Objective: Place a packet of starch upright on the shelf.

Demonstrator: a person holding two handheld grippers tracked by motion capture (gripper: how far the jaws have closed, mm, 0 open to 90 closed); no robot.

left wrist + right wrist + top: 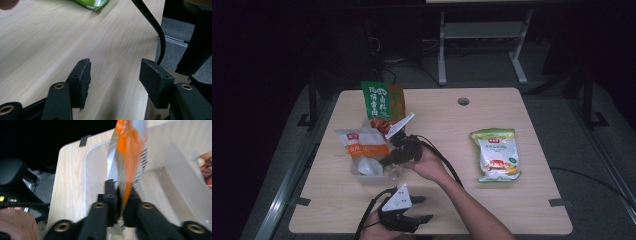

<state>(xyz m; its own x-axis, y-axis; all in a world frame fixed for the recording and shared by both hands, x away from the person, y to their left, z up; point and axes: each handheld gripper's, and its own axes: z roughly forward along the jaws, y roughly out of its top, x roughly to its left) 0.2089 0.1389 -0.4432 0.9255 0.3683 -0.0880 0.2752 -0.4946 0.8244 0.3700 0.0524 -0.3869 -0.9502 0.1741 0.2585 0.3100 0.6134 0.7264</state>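
Observation:
An orange and white snack bag stands at the left end of a pale bin. My right gripper reaches in from the right and is shut on that bag's edge. In the right gripper view the jaws pinch the orange and silver bag at my right gripper, above the bin's white wall. My left gripper rests low at the table's near edge, open and holding nothing. In the left gripper view my left gripper stands wide over bare wood.
A tall green bag stands behind the bin, with a red packet below it. A green and yellow snack bag lies flat at the right; its corner shows far off. A black cable hangs over the table edge.

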